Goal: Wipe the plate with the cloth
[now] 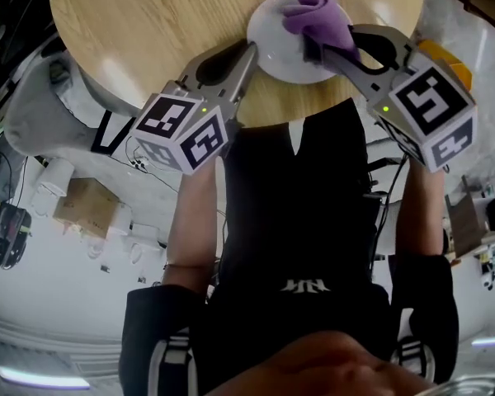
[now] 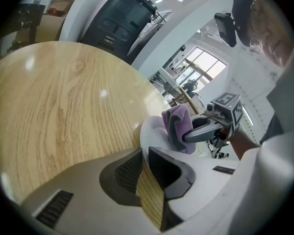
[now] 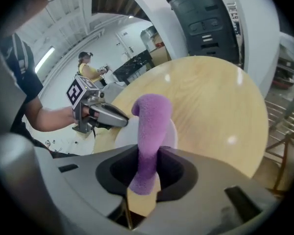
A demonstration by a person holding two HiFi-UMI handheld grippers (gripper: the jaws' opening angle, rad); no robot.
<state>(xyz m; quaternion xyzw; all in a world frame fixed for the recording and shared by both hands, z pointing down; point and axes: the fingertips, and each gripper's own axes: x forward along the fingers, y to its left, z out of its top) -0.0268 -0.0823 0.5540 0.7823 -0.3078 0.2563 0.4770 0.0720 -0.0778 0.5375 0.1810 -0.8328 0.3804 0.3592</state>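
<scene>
A white plate lies at the near edge of a round wooden table. My left gripper reaches the plate's left rim and its jaws stand close together on that rim. A purple cloth rests bunched on the plate's right side, with my right gripper shut on it. In the right gripper view the cloth rises from between the jaws over the plate, and the left gripper shows beyond it. The left gripper view shows the cloth in the right gripper.
The tabletop stretches bare beyond the plate. A dark bin stands behind the table. A cardboard box and cables lie on the floor to the left. A person stands far off in the room.
</scene>
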